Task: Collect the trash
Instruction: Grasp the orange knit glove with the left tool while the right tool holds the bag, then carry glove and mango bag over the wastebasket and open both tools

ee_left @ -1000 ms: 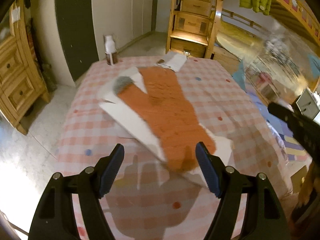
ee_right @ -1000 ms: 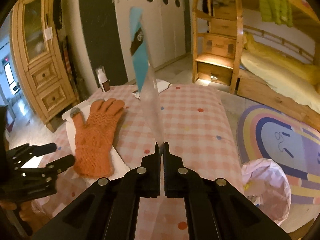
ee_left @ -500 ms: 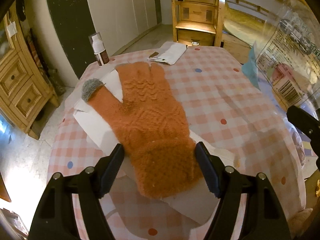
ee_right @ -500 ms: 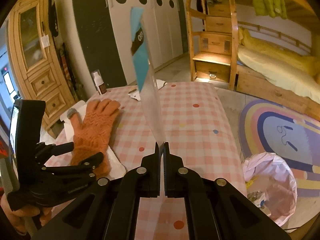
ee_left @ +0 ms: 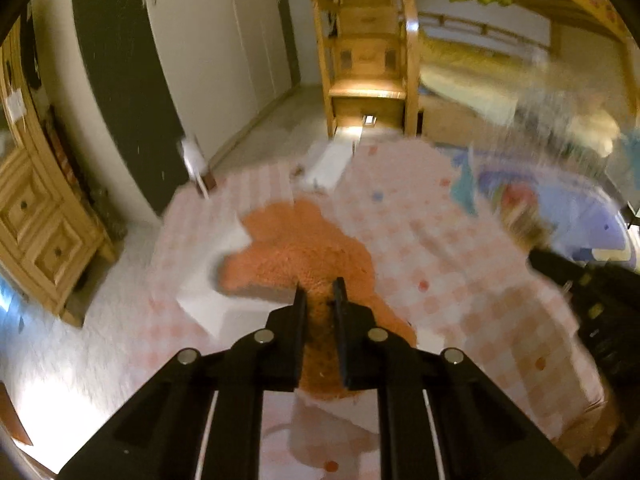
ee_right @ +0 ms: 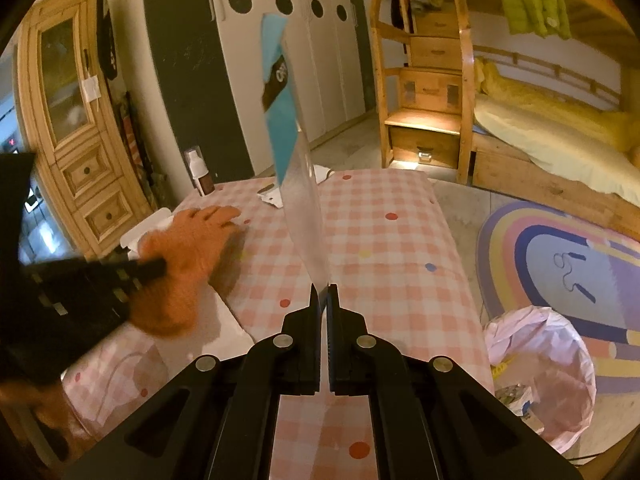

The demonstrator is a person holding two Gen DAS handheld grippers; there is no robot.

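An orange knitted glove [ee_left: 296, 248] lies on the pink checked table, partly on white paper [ee_left: 200, 276]. My left gripper [ee_left: 319, 292] is closing its jaws on the glove's cuff. The cuff is pinched between the pads and bunched up off the table. The right wrist view shows the same glove [ee_right: 188, 248] with the left gripper [ee_right: 160, 267] on it. My right gripper [ee_right: 324, 290] is shut on a clear plastic wrapper [ee_right: 298, 176] with a blue end, held upright above the table. In the blurred left wrist view the wrapper [ee_left: 560, 100] shows at the right.
A bin lined with a pink bag [ee_right: 540, 360] stands on the floor right of the table [ee_right: 380, 248], on a rainbow rug. A small pump bottle [ee_right: 202, 176] and a white packet [ee_right: 320, 174] sit at the table's far end. Wooden drawers stand at the left.
The left jaws went from wide open around the glove to closed on its cuff. The hand rose and pulled the glove up. The right gripper kept still with the wrapper.
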